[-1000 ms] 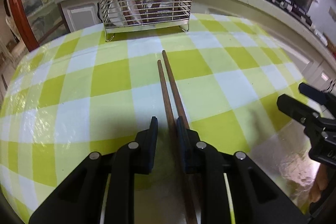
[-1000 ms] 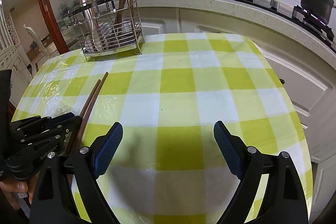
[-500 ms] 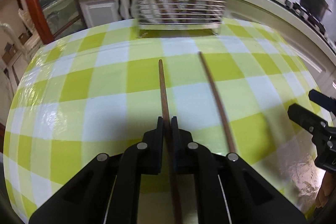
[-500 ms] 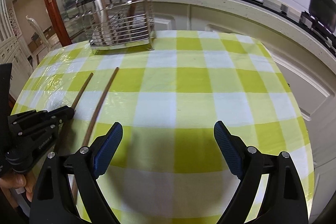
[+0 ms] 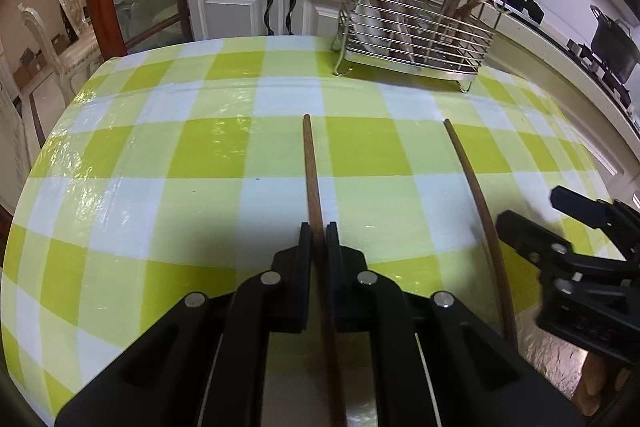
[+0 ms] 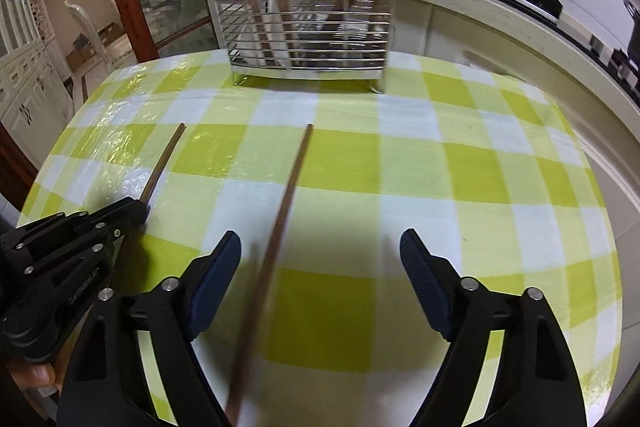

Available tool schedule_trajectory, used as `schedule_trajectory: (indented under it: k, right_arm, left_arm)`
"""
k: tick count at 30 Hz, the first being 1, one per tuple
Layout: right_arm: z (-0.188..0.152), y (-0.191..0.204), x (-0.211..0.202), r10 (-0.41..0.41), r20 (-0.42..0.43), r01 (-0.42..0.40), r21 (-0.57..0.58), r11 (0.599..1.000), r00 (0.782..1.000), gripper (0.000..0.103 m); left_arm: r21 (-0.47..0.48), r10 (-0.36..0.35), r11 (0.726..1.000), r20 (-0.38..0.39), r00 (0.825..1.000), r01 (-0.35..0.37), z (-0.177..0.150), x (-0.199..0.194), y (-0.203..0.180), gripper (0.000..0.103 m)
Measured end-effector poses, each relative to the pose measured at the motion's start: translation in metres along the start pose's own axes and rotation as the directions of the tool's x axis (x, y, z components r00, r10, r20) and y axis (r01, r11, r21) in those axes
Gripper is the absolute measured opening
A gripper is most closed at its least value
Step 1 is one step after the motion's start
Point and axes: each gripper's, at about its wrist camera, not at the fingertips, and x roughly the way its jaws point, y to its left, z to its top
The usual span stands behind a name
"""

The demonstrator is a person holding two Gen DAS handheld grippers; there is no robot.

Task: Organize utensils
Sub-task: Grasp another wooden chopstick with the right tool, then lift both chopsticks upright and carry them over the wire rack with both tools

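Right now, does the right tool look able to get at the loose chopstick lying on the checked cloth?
Probably yes. The right tool already straddles the loose chopstick, its jaws closing but not yet touching it. The left tool grips the other chopstick off to one side, clear of the way.

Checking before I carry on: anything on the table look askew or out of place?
Only that the pair is split: one chopstick is clamped in the left gripper, the other chopstick lies loose between the right gripper's closing jaws.
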Motion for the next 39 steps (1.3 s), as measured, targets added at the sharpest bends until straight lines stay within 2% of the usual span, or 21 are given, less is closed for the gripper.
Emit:
schedule_trajectory:
  k: [3,7,9,11,14,22,28,39]
  right_arm:
    - [0.000,0.007,0.011,-0.017,-0.028,0.017,-0.018,1.000,0.999,0.053]
    - [-0.002,0.012,0.016,-0.023,-0.030,0.021,-0.044,0.999,0.999,0.043]
    - [-0.003,0.015,0.015,-0.004,-0.026,0.002,-0.067,0.998,1.000,0.028]
    - [-0.004,0.018,0.014,0.023,-0.028,-0.026,-0.086,0.996,0.999,0.019]
    - [-0.007,0.016,0.012,0.041,-0.029,-0.044,-0.107,0.993,0.999,0.012]
    - [-0.014,-0.026,0.005,0.067,-0.052,-0.070,-0.074,0.995,0.996,0.010]
    - [-0.016,-0.063,0.003,0.026,-0.067,-0.027,-0.010,1.000,0.997,0.010]
    - [-0.011,-0.073,0.008,0.020,-0.075,-0.016,0.046,0.999,0.997,0.011]
  left_arm:
    - [-0.003,-0.007,1.000,0.003,1.000,0.007,0.000,0.000,0.001,0.007]
    - [-0.006,-0.014,1.000,0.007,1.000,0.014,-0.001,0.000,0.002,0.007]
    - [-0.008,-0.015,1.000,0.007,1.000,0.015,-0.001,0.000,0.002,0.007]
    - [-0.008,-0.018,1.000,0.006,1.000,0.018,-0.001,0.000,0.002,0.007]
    - [-0.005,-0.018,1.000,0.005,1.000,0.018,-0.001,0.000,-0.001,0.007]
    - [0.010,-0.014,1.000,0.001,1.000,0.014,-0.002,0.000,-0.012,0.007]
    - [0.009,-0.013,1.000,-0.015,1.000,0.014,0.001,0.002,-0.014,0.007]
    - [0.048,-0.014,0.999,-0.043,0.999,0.016,0.008,0.007,-0.016,0.010]
